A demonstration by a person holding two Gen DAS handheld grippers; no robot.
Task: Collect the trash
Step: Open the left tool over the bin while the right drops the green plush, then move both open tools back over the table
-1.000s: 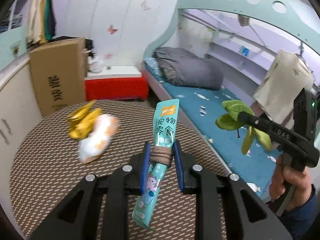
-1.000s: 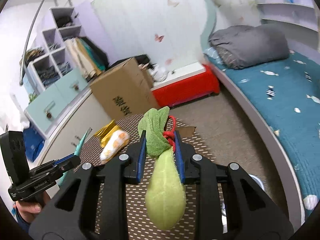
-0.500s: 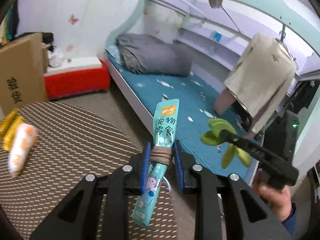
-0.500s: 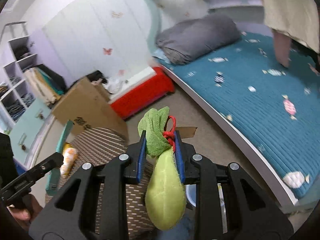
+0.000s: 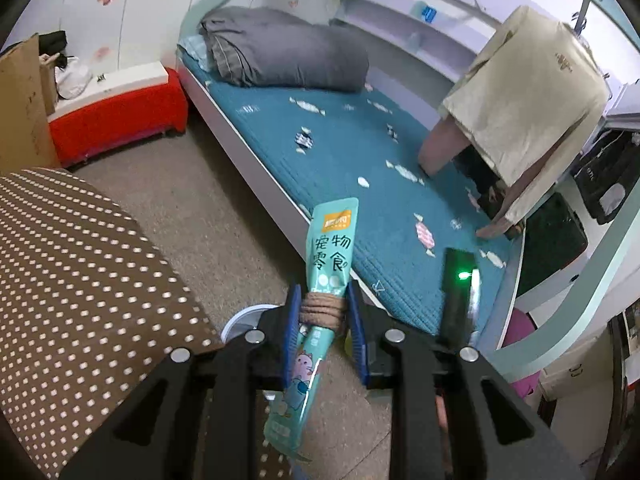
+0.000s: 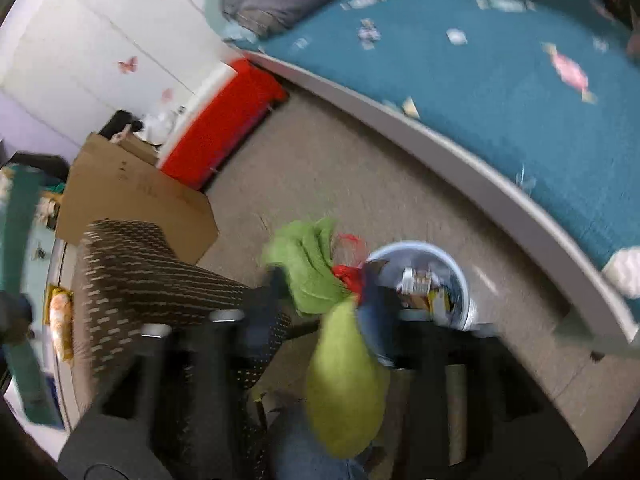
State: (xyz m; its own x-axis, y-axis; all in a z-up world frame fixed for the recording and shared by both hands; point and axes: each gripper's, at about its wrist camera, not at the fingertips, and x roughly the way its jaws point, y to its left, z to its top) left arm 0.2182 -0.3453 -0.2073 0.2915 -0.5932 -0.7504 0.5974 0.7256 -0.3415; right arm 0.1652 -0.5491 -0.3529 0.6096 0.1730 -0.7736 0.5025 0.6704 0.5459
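My left gripper (image 5: 323, 312) is shut on a teal snack packet (image 5: 320, 304) wrapped with brown cord, held upright past the table's edge above the floor. My right gripper (image 6: 326, 284) is shut on a green plush vegetable (image 6: 340, 376) with a red tie, just left of and above a pale blue trash bin (image 6: 464, 304) that holds several wrappers. The bin's rim also shows in the left wrist view (image 5: 240, 316) behind the left fingers. A yellow and white snack bag (image 6: 60, 320) lies on the dotted brown table (image 6: 132, 264). The right wrist view is blurred.
A bed with a teal cover (image 5: 360, 152) and a grey duvet (image 5: 280, 52) runs along the right. A red bench (image 5: 116, 120) and a cardboard box (image 6: 132, 196) stand beyond the table. Beige clothing (image 5: 532, 92) hangs over the bed. The carpet floor (image 6: 340, 176) lies between.
Both grippers have swung right and down, away from the table toward the floor beside the bed. The trash bin has come into view under the right gripper. Both still hold their items.
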